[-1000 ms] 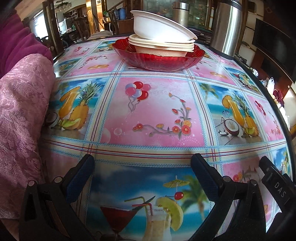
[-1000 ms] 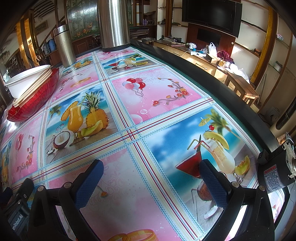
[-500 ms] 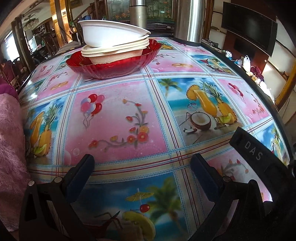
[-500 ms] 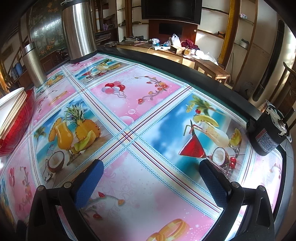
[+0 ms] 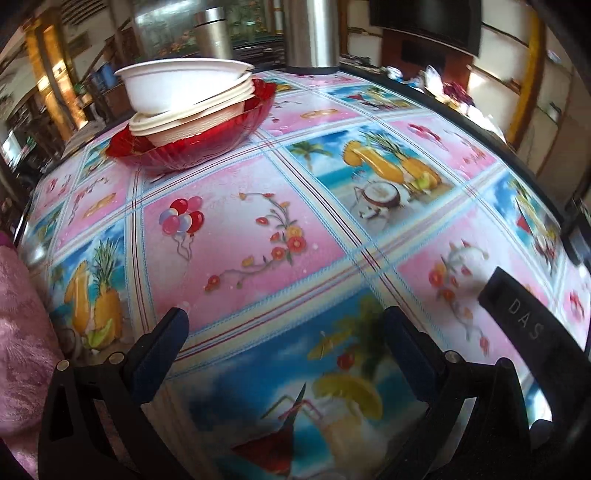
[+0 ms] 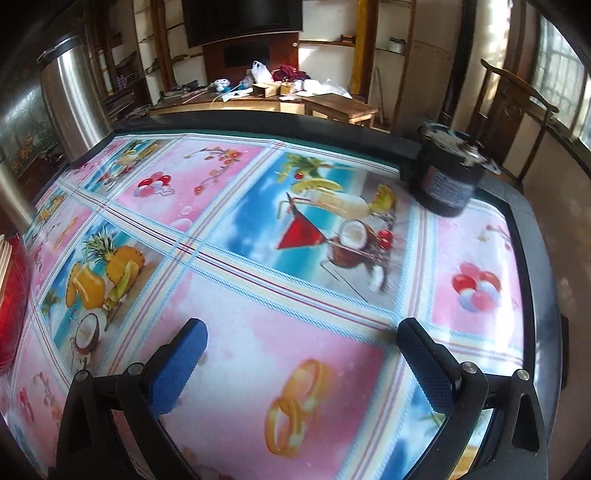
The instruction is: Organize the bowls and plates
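A red glass bowl (image 5: pixel 192 147) stands at the far left of the table and holds a stack of cream plates (image 5: pixel 199 110) with a white bowl (image 5: pixel 181 85) tilted on top. My left gripper (image 5: pixel 284 321) is open and empty, low over the tablecloth, well short of the stack. My right gripper (image 6: pixel 301 332) is open and empty over the pink squares near the table's right side. Only the red bowl's rim (image 6: pixel 11 295) shows at the left edge of the right wrist view. Part of the right gripper's black body (image 5: pixel 528 325) shows in the left wrist view.
Two steel flasks (image 5: pixel 310 33) (image 5: pixel 212 37) stand at the far edge behind the stack. A black cylindrical can (image 6: pixel 448 173) sits near the table's far right corner. The table's dark rim (image 6: pixel 295 129) runs round the patterned cloth. A pink cloth (image 5: pixel 22 332) lies at the left.
Both grippers have swung to the right: the stack has slid left in the left view, and in the right view the black can has moved toward the middle. Both stay open.
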The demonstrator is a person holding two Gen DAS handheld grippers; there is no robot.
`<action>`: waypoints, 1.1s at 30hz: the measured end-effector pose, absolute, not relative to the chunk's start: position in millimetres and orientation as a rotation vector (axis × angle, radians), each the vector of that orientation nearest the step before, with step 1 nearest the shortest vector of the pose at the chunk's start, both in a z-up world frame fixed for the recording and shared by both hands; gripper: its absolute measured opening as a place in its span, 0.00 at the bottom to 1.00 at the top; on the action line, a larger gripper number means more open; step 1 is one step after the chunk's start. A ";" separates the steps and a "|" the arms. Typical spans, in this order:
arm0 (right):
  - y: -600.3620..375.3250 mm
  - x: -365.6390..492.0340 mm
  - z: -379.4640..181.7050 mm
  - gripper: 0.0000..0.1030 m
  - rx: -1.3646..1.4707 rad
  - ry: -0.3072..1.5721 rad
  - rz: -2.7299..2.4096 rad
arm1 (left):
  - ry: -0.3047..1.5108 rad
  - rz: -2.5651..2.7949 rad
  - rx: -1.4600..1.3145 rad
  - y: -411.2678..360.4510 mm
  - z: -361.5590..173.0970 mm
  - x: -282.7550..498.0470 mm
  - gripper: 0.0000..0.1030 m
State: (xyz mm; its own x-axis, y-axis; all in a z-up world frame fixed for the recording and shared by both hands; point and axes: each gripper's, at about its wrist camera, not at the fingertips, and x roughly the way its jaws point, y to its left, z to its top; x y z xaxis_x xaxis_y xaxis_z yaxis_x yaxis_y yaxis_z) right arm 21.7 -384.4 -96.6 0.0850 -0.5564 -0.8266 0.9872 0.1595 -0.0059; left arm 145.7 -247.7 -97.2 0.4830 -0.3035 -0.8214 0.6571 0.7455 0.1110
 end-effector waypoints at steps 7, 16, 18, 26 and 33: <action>-279.4 -31.9 -64.9 1.00 0.773 0.680 -1.413 | 0.925 -0.916 0.543 -182.4 -65.1 119.7 1.00; -101.5 -81.4 -3.9 1.00 0.901 0.333 -1.760 | 0.976 -1.406 0.501 -80.5 -23.7 123.4 1.00; -65.1 -73.8 15.1 1.00 0.876 0.289 -1.808 | 0.958 -1.473 0.494 -51.2 -3.1 127.6 1.00; 99.5 -21.8 115.7 1.00 0.632 0.347 -1.866 | 0.917 -1.819 0.515 69.9 81.7 172.2 1.00; 275.2 15.0 189.5 1.00 0.534 0.264 -1.890 | 0.895 -2.105 0.464 156.1 143.8 258.1 1.00</action>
